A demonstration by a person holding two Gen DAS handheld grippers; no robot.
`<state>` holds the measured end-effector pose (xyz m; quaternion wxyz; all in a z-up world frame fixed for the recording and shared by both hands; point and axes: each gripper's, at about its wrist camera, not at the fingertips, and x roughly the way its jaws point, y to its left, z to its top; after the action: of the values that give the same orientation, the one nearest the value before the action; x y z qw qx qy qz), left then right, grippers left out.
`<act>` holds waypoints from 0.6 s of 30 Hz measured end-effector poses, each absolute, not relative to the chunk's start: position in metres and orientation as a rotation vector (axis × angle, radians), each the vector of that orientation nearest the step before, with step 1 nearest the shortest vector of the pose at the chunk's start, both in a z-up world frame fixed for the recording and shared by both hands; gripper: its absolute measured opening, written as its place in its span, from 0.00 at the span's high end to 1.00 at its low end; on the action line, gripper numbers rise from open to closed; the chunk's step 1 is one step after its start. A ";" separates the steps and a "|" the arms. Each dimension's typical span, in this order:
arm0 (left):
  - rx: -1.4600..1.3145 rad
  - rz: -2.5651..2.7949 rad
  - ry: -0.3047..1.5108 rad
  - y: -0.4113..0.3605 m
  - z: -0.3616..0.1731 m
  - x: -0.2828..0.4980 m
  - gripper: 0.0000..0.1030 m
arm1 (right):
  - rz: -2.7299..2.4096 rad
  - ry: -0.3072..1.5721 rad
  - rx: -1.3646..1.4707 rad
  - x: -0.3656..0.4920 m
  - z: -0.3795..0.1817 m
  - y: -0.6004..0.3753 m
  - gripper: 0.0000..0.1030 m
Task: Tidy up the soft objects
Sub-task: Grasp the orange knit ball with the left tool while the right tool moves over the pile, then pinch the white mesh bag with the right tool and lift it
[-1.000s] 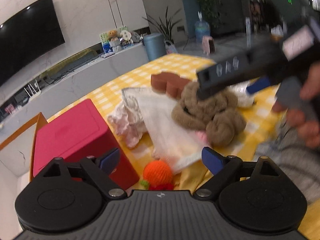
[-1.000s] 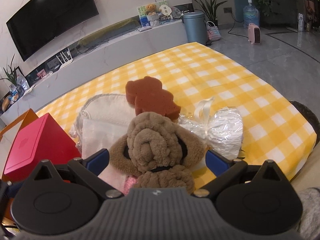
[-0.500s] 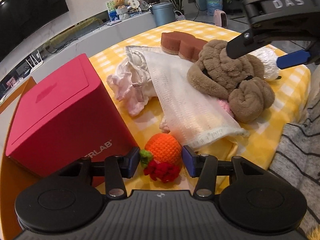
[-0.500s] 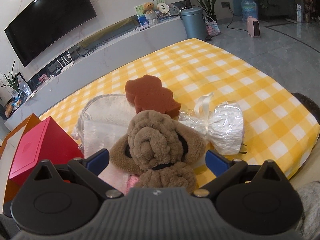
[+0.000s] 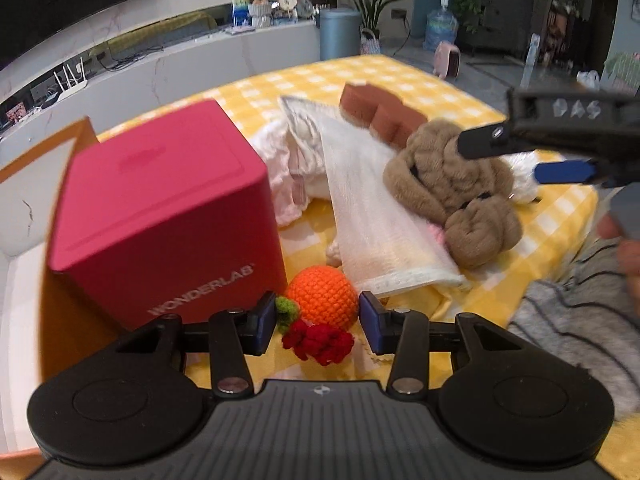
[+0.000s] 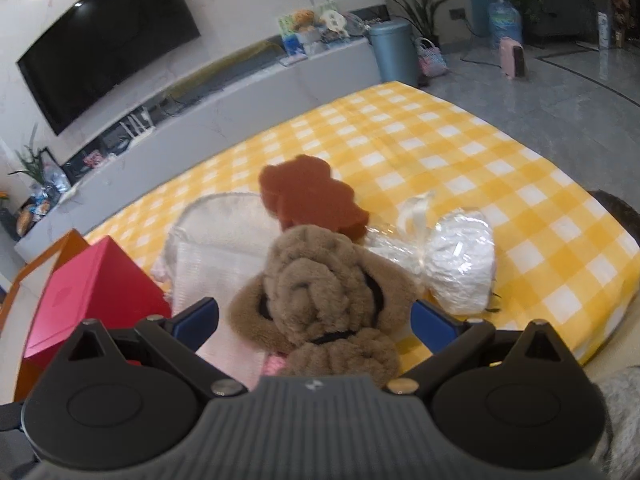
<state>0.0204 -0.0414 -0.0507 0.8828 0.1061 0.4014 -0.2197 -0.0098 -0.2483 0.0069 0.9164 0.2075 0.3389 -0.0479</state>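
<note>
Two grippers are over the yellow checked cloth (image 6: 420, 136), and the change is all on the left. At the left edge sits the red box (image 5: 160, 208) inside an orange-sided tray (image 5: 48, 152); just beside the box, near the cloth's front edge, lies the orange knitted ball (image 5: 322, 294) with its green leaf and red crocheted bit. A second ago the left gripper (image 5: 318, 322) stood wide with the ball well ahead of it; now it has come forward and its jaws are closing, the blue pads flanking the ball with a sliver of gap on each side, so it looks bracketed but not yet pinched. I judge the ball the first item to be put away, likely into the box or tray. Further right lie the pale mesh cloth (image 5: 372, 216), the brown sponge (image 6: 308, 196), and the brown plush toy (image 6: 320, 296). Over the toy the right gripper (image 6: 316, 320) has not shifted, jaws spread wide and holding nothing, with a wrapped white bundle (image 6: 456, 264) just beside.
</note>
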 end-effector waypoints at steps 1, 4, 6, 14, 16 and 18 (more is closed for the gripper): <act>0.207 -0.462 0.827 -0.038 -0.045 0.018 0.51 | -0.083 0.689 0.421 -0.010 0.008 -0.246 0.02; 0.176 -0.456 0.793 -0.029 -0.033 0.013 0.51 | -0.018 0.672 0.412 -0.010 0.012 -0.240 0.02; 0.165 -0.451 0.785 -0.021 -0.027 0.011 0.51 | 0.050 0.689 0.430 -0.008 0.011 -0.236 0.03; 0.080 -0.414 0.737 0.003 -0.004 0.018 0.51 | 0.182 0.711 0.422 0.001 0.004 -0.216 0.32; 0.066 -0.411 0.735 0.008 -0.002 0.019 0.51 | 0.196 0.729 0.374 0.005 0.001 -0.204 0.32; 0.054 -0.412 0.731 0.011 -0.001 0.020 0.51 | 0.201 0.746 0.318 0.009 -0.003 -0.191 0.32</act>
<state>0.0200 0.0108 -0.0008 0.9130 0.0261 0.3547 -0.1999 0.0090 -0.1905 -0.0031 0.9140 0.1546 0.3621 0.0978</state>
